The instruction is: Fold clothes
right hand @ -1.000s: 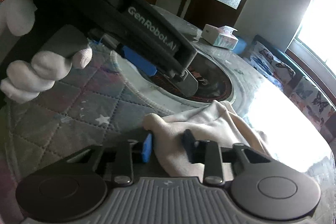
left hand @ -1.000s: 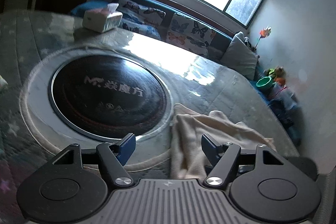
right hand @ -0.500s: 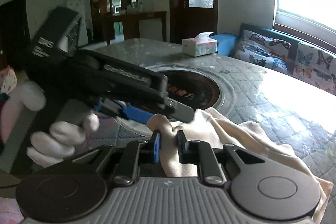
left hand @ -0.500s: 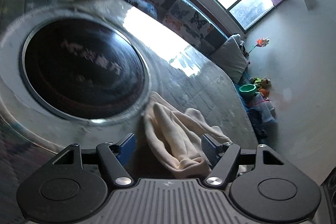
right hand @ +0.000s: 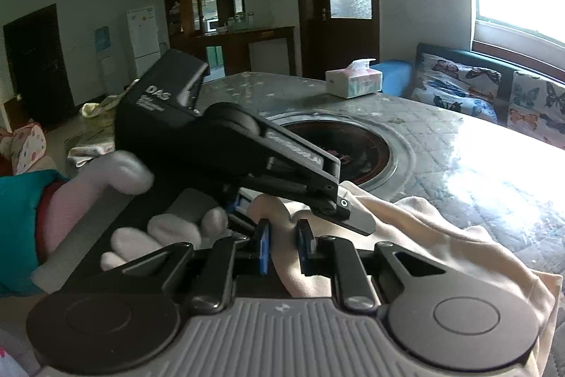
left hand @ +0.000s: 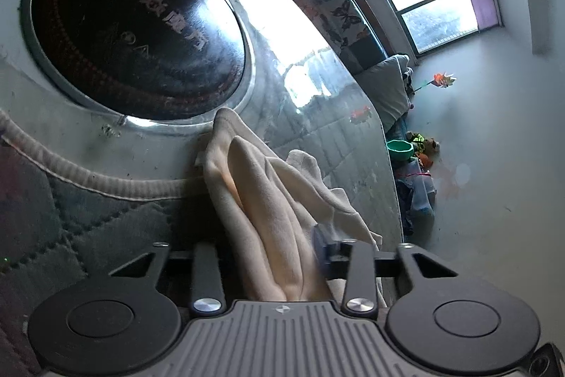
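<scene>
Item: cream garment (right hand: pixel 406 228), bunched on my quilted table (right hand: pixel 476 165) beside the round black hob (left hand: pixel 134 27); my right gripper (right hand: pixel 284 244) pinches a fold of it; my left gripper (left hand: pixel 282 257) straddles the cloth (whether clamped, I cannot tell); tissue box (right hand: pixel 353 82), tissue protruding, at far edge.

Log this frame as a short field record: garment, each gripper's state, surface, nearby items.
garment: cream cloth, bunched, partly lifted off the table
left gripper: fingers closing around a fold of the cloth; full contact unclear
right gripper: shut on a bunched edge of the cloth
surface: quilted table cover with a round black cooktop set in it
nearby: tissue box on the far side of the table
fold status: not yet folded
</scene>
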`<state>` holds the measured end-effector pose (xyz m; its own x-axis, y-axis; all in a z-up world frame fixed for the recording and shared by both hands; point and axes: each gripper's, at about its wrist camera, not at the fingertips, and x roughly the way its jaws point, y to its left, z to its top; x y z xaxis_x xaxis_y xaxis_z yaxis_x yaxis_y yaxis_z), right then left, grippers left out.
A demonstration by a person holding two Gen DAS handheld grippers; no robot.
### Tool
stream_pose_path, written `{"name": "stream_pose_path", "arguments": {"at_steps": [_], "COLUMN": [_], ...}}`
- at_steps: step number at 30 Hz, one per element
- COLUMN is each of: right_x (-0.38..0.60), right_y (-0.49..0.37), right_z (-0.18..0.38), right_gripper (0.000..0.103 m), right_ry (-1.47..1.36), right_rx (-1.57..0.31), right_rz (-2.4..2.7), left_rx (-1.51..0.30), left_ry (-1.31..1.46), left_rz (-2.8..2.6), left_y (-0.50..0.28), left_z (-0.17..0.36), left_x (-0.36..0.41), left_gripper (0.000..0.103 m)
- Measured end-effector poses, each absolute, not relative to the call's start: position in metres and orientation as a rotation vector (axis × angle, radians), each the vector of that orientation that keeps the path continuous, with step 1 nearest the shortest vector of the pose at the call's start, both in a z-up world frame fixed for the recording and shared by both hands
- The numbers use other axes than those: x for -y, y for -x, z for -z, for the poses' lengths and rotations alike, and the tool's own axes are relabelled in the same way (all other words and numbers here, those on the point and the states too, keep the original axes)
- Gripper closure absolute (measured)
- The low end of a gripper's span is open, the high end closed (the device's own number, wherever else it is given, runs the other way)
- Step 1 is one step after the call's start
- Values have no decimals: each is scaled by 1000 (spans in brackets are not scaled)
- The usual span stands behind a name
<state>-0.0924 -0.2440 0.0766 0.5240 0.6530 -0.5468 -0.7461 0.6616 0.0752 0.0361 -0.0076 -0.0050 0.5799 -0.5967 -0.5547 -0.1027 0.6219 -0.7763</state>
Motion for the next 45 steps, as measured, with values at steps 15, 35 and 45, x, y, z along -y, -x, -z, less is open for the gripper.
{"name": "stream_pose_path", "arguments": {"at_steps": [15, 35, 45], "right_x": [289, 408, 411], "right_y": [83, 4, -7], "right_z": [-77, -43, -30], "right_gripper": [81, 53, 49], "right_ry": [102, -88, -145], "right_rx": [-620, -706, -727], "right_rz": [-774, -323, -312], "left_rx": [-929, -924, -923], "left_ry": [810, 706, 667], "left_rz": [307, 268, 262], "left_y": [-34, -32, -33], "left_z": [6, -5, -8], "left_x": [13, 31, 35], "left_gripper": [83, 83, 83]}}
